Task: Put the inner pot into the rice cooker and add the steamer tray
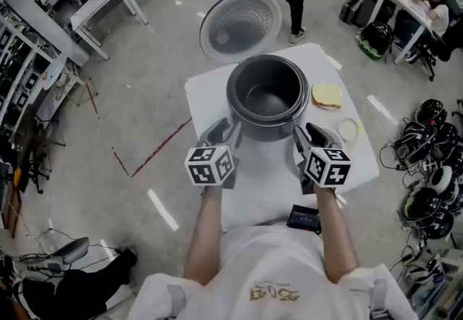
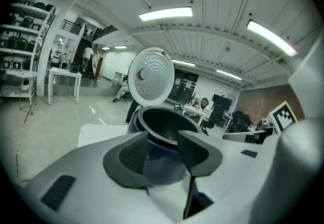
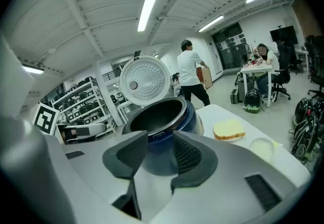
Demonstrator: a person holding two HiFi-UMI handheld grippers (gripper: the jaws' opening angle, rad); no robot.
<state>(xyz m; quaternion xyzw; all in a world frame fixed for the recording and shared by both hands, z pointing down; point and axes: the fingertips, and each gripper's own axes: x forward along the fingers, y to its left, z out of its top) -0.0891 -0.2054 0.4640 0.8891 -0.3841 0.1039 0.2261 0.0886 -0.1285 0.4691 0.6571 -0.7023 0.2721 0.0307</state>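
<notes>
— Grippers both hang loose in front of the rice cooker [image 1: 265, 129]. Your left gripper [image 1: 223, 132] and your right gripper [image 1: 311, 136] stand with jaws apart and nothing between the pads, only the cooker's near wall beyond them.

— Agreed. The inner pot [image 1: 269, 94] looks seated inside the cooker, its dark rim level with the cooker's top, so that half reads as done to me. The lid [image 1: 241, 24] stands up behind the cooker, out of your way.

— So your step is the steamer tray. I can't pick one out for sure. Right of the cooker you have a plate [image 1: 329, 107] with a pale yellow slab, and nearer you a small round dish [image 1: 348, 128]. Neither looks like a tray to me.

— Once you find it, take it by the rim on opposite sides, one gripper each, and keep it level.

— Bring it in above the cooker and centre it over the pot. Then lower it straight down so its edge lands on the pot's rim all round. Let go only when it sits flat, and keep clear of the raised lid.
</notes>
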